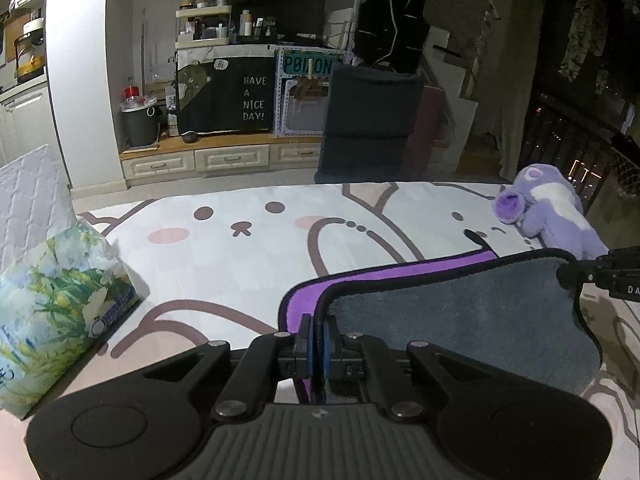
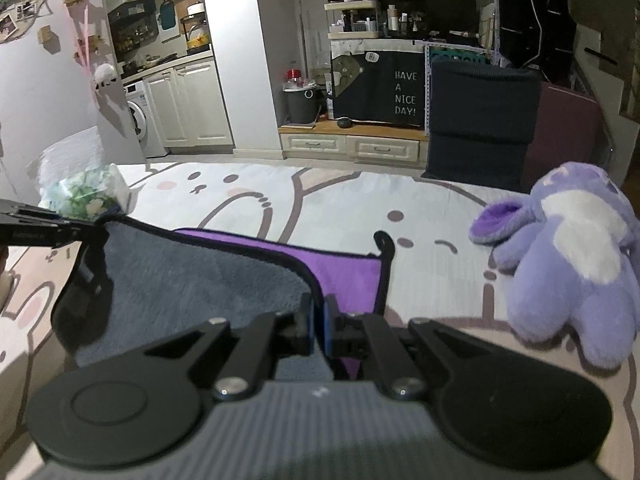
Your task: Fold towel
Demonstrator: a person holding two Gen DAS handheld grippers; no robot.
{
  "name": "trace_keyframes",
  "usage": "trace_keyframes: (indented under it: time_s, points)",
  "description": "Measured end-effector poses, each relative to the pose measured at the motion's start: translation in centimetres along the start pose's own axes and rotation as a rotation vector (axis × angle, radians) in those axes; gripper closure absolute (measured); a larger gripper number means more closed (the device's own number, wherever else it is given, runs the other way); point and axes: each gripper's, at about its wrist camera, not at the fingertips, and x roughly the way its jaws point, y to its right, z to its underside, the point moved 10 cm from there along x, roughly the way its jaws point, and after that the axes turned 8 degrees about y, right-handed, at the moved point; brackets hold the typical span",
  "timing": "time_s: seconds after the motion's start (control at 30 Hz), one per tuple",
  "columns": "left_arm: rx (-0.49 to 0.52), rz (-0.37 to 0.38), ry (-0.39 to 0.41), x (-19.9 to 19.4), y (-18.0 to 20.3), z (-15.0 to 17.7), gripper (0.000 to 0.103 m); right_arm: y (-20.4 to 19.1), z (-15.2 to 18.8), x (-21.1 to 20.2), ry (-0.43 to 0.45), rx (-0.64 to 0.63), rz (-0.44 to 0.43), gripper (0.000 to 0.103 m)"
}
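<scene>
Grey towel (image 1: 460,320) edge in both grippers.

Towel (image 1: 460,316) — grey face, purple underside, black trim; white bedsheet (image 1: 248,264) with brown cartoon outlines; plush toy (image 2: 568,256) at right — lilac and white.

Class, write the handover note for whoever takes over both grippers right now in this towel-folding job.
Left gripper: shut on the towel's black-trimmed near edge.
Right gripper: shut on the same edge, further along.
The towel lies on the cartoon bedsheet, its near part lifted with the grey side up, the purple side showing beyond it.
Tissue pack sits on the left, purple plush toy on the right.
Done: both corners gripped and raised.
Left: probably carry the edge forward onto the far edge, lay it flat, release.
</scene>
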Motion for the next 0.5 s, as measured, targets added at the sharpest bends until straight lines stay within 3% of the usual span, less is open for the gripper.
trace_keyframes:
  time_s: [0.5]
  points:
    - [0.015,-0.026,-0.013,4.9,-1.1,-2.5,0.098,1.8,-2.6,5.4,-0.021,0.000,0.055,0.097]
